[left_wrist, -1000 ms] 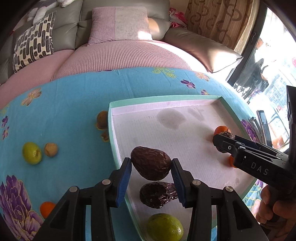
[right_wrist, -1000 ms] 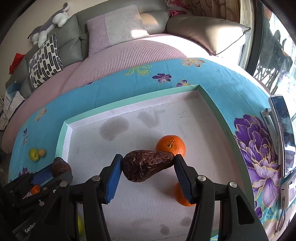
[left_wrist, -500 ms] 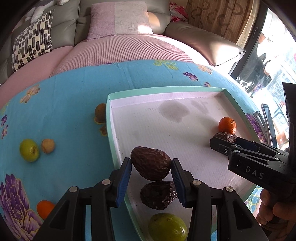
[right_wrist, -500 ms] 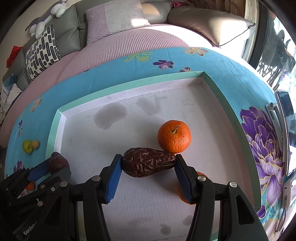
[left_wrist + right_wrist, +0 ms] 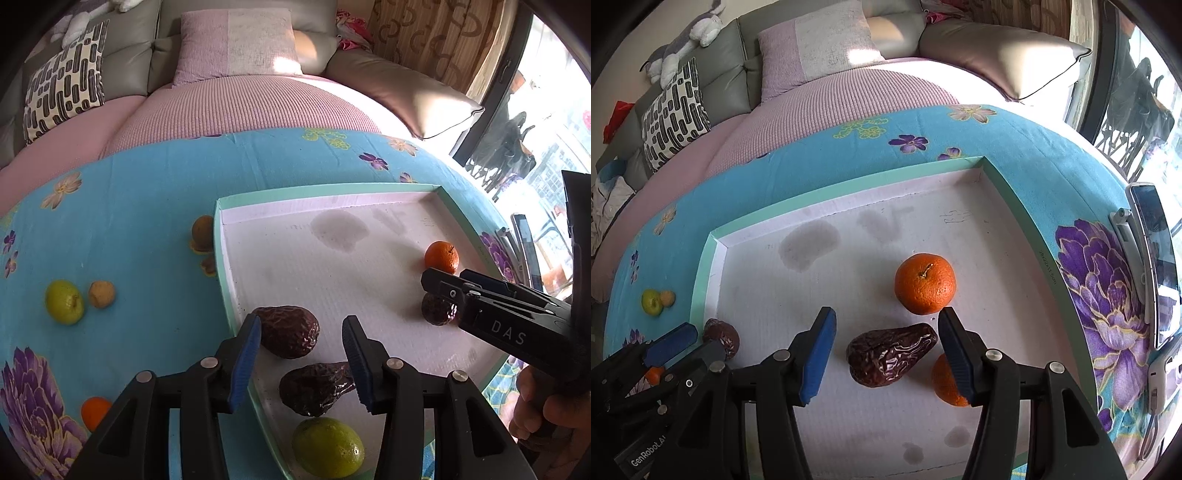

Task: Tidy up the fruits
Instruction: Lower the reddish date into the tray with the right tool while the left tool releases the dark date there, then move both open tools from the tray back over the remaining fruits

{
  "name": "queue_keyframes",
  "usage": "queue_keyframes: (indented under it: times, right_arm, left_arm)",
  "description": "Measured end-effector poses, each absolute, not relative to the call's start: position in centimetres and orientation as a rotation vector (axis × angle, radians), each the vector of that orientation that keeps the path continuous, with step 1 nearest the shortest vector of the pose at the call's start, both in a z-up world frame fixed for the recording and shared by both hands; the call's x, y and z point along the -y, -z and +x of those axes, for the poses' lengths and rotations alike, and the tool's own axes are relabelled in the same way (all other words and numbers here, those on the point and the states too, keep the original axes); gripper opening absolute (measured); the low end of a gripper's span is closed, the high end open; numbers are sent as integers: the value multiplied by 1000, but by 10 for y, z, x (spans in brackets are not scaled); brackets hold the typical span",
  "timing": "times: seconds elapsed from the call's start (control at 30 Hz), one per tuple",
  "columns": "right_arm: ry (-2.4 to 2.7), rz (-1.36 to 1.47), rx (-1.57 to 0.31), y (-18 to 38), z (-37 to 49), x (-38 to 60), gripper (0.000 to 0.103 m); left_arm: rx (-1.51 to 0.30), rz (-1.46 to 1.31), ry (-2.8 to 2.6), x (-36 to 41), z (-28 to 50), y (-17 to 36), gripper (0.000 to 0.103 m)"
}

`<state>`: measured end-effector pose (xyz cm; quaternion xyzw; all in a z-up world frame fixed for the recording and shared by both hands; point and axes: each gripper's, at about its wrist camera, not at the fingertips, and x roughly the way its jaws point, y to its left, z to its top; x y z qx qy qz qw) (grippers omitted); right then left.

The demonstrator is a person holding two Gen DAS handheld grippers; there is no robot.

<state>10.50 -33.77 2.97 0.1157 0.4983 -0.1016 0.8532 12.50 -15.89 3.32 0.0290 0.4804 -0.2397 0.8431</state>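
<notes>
Now you are holding both tools spread: left tool [image 5: 301, 347] around one wrinkled avocado [image 5: 288, 330], right tool [image 5: 886, 347] around another [image 5: 890, 352], both lying in the tray [image 5: 1015, 192]. Likely soft, light; grip the broad middle.

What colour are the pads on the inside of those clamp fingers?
Blue, on black fingers. The pads show best in the right wrist view.

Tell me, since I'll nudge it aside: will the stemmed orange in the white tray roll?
Probably: the round stemmed orange rests freely on the white tray's flat floor. Its dimpled peel likely grips well. The green rim should stop it.
</notes>
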Motion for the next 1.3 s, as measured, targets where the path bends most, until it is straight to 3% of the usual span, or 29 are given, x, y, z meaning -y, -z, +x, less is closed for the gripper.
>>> queue_keyframes:
  times: [0.43, 0.5, 0.6, 0.7, 0.83, 1.2, 1.3]
  right_arm:
    - [244, 249, -1000, -48, 97, 344, 60]
    - [241, 243, -999, -46, 99, 345, 71]
    - [219, 237, -996, -45, 100, 343, 75]
    - [205, 226, -998, -43, 102, 339, 80]
    - [179, 197, -1008, -39, 105, 332, 81]
    - [153, 149, -1025, -33, 109, 320, 85]
    - [138, 149, -1027, -32, 109, 319, 85]
  left_arm:
    - [-974, 2, 415, 126, 131, -53, 50]
    - [-981, -21, 377, 114, 136, -51, 50]
    - [-994, -45, 303, 97, 143, -45, 62]
    - [-1008, -62, 227, 79, 148, -40, 63]
    - [-1019, -83, 137, 60, 152, -32, 80]
    - [-1034, -81, 71, 46, 149, -21, 83]
    - [-1027, -71, 60, 45, 148, -22, 103]
